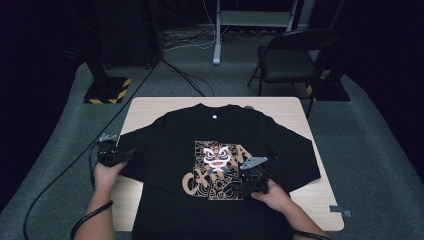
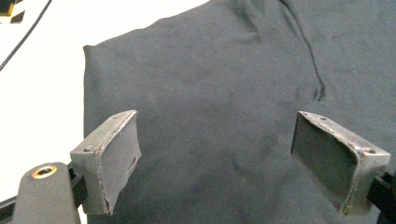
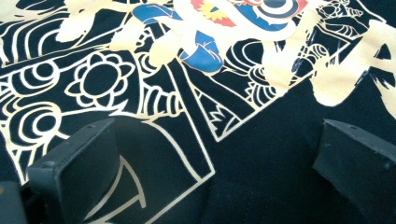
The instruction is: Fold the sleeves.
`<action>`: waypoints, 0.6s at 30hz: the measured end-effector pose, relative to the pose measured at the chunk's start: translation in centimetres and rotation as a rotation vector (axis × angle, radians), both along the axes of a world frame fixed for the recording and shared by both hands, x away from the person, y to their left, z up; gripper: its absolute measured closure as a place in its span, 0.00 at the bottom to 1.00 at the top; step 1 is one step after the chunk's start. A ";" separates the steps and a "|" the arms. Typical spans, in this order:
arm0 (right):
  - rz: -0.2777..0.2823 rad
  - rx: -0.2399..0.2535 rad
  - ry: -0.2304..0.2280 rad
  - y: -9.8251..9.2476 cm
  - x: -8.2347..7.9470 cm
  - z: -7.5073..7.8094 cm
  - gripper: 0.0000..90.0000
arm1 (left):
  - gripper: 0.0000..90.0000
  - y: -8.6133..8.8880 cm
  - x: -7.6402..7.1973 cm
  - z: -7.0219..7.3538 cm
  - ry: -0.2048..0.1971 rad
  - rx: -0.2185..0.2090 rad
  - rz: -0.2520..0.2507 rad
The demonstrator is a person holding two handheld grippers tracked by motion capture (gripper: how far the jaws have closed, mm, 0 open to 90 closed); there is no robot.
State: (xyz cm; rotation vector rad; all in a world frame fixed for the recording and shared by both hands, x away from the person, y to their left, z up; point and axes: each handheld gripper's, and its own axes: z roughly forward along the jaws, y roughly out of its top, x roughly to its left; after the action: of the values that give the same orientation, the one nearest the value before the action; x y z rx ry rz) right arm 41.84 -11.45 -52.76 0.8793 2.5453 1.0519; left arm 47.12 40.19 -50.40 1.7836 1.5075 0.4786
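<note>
Two forearms come in at the bottom of the high view, closest to the camera, and each hand holds a gripper.

Biggest of all is the grey floor (image 1: 60, 150), and on it stands the counter (image 1: 150, 107), a light wooden top. A black shirt (image 1: 220, 145) lies flat on the counter, front side up, and covers most of it. Its collar points to the far edge and its sleeves spread out to both sides. In the middle of the shirt is a gold and white lion picture (image 1: 218, 167).

Behind the shirt, on the floor past the counter, stands a dark folding chair (image 1: 292, 57). To the far left of the shirt sits a black stand base with yellow stripes (image 1: 106, 90).

Beside the shirt's left sleeve is the left gripper (image 1: 125, 155), held by the left hand (image 1: 106, 172). Its fingers (image 2: 114, 156) are spread wide over the sleeve cloth, and nothing is pinched between them.

Over the lion picture is the right gripper (image 1: 245, 182), held by the right hand (image 1: 272, 195). Its fingers (image 3: 79, 168) are spread wide too, just above the printed cloth, holding nothing.

At the counter's near right corner, away from the shirt, lies a small grey piece (image 1: 341, 210).
</note>
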 end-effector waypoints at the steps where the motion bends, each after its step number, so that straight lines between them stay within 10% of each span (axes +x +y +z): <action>1: 0.000 0.000 0.000 0.0 0.0 0.0 0.00 | 0.18 0.1 0.0 -0.1 0.003 0.005 0.003; 18: 0.000 0.000 0.000 0.0 0.0 0.0 0.00 | 0.31 0.9 -0.1 -0.9 0.049 0.073 0.070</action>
State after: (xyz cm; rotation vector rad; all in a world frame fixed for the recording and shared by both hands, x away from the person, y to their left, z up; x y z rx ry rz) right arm 41.83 -11.45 -52.76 0.8801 2.5454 1.0519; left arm 47.04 41.10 -51.27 1.8147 1.6089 0.5346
